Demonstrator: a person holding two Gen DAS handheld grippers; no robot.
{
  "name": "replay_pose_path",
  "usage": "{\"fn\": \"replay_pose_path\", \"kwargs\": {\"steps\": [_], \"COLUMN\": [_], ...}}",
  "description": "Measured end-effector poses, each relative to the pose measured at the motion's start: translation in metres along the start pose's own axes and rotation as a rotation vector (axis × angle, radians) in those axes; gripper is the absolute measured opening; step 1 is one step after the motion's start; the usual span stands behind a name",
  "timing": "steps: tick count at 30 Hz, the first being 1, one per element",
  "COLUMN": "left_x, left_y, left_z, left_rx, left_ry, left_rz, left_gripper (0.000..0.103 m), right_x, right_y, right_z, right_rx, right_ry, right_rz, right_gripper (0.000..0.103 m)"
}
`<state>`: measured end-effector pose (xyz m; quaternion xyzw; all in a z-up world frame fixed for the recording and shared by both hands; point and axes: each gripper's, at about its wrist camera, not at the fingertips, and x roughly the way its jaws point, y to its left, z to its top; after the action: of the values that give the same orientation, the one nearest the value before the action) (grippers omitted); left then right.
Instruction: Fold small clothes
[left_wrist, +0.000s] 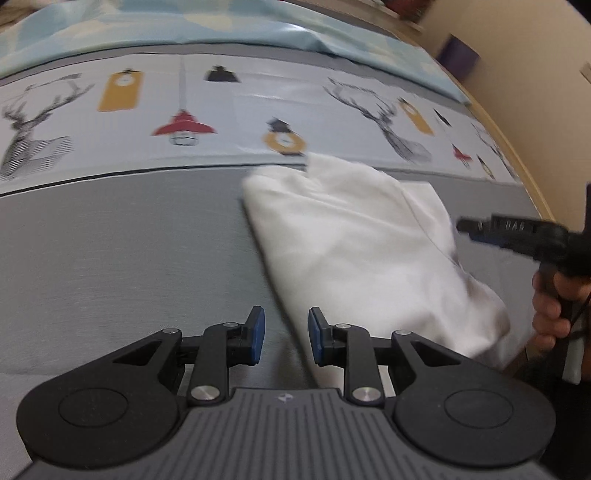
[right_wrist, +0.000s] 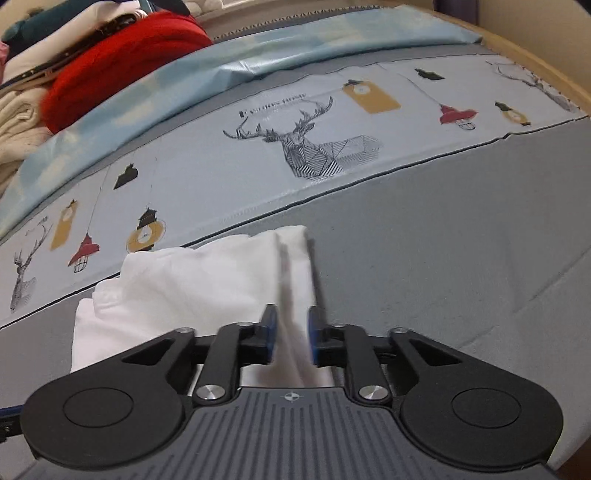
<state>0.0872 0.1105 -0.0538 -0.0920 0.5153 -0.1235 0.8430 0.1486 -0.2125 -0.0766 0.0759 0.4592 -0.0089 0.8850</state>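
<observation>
Left wrist view. The left tool (left_wrist: 283, 334) is seen with its blue pads parted and nothing between them; it is released, poised over the grey sheet of the bed (left_wrist: 122, 251) just beside the near left edge of the white garment (left_wrist: 354, 236). The garment lies partly folded on the grey band, its far corner touching the printed strip of deer and lamps (left_wrist: 184, 122). At the right edge the right tool (left_wrist: 476, 227) is carried by a person's hand (left_wrist: 554, 310) and meets the garment's right side; whether cloth is gripped cannot be told from here.

Right wrist view. The right tool (right_wrist: 291, 334) is shown with a raised ridge of the white garment (right_wrist: 207, 284) running between its pads. The picture is blurred and a narrow gap appears on each side of the cloth, so the fold is judged to be straddled rather than firmly pinched. A red item (right_wrist: 122, 55) and other clothes are piled at the far left, beyond a pale blue cover (right_wrist: 229, 62).

For the step in hand, judged to be the laying over of a side fold, the ridge is best gripped fully before being carried across, and the free left edge is best pinned or lifted by the left tool so that the layers beneath are not dragged askew.
</observation>
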Motion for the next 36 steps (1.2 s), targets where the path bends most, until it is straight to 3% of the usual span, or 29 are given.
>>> {"fn": "replay_pose_path", "kwargs": {"steps": [2,3,6,9,13,17,19,20,21,22,24,26,27,29,33,36], "left_x": [0.006,0.008,0.016,0.023,0.033,0.041,0.047,0.050,0.054,0.057,0.059,0.057,0.054,0.044,0.017,0.017], "left_y": [-0.009,-0.012,-0.021,-0.038,-0.066,-0.084,-0.089,-0.092,-0.096,-0.099,-0.104,-0.102,-0.098,-0.090,-0.078,-0.074], "left_z": [0.000,0.000,-0.001,-0.006,-0.023,-0.041,-0.049,-0.053,-0.058,-0.063,-0.070,-0.071,-0.071,-0.067,-0.071,-0.078], "left_rx": [0.023,0.028,0.038,0.098,0.266,0.400,0.455,0.488,0.524,0.555,0.608,0.628,0.624,0.590,0.583,0.598], "left_ry": [0.014,0.020,0.042,0.084,0.134,0.153,0.168,0.174,0.176,0.174,0.157,0.133,0.118,0.096,0.044,0.097], "left_rz": [-0.015,-0.022,-0.053,-0.108,-0.097,-0.051,-0.019,0.003,0.029,0.049,0.088,0.127,0.135,0.108,0.021,-0.042], "left_gripper": [0.028,0.029,0.031,0.038,0.063,0.079,0.081,0.081,0.081,0.081,0.074,0.046,0.038,0.013,0.009,0.009], "right_x": [-0.009,-0.011,-0.011,-0.020,-0.031,-0.033,-0.033,-0.033,-0.034,-0.036,-0.043,-0.051,-0.055,-0.060,-0.069,-0.063], "right_y": [-0.004,-0.005,-0.018,-0.025,-0.041,-0.044,-0.042,-0.042,-0.040,-0.040,-0.041,-0.047,-0.052,-0.060,-0.064,-0.059], "right_z": [-0.001,-0.004,-0.013,-0.021,-0.028,-0.035,-0.040,-0.041,-0.042,-0.041,-0.039,-0.036,-0.033,-0.030,-0.032,-0.039], "right_rx": [-0.028,-0.034,-0.026,-0.073,-0.087,-0.174,-0.216,-0.228,-0.238,-0.240,-0.238,-0.217,-0.192,-0.153,-0.182,-0.243], "right_ry": [-0.010,0.013,0.134,0.164,0.220,0.262,0.275,0.279,0.280,0.277,0.243,0.203,0.189,0.176,0.170,0.232], "right_rz": [0.025,0.051,0.134,0.139,0.213,0.242,0.244,0.249,0.258,0.271,0.295,0.299,0.303,0.313,0.335,0.306], "right_gripper": [0.054,0.057,0.057,0.057,0.057,0.056,0.052,0.039,0.020,0.011,0.005,0.005,0.004,0.004,0.004,0.004]}}
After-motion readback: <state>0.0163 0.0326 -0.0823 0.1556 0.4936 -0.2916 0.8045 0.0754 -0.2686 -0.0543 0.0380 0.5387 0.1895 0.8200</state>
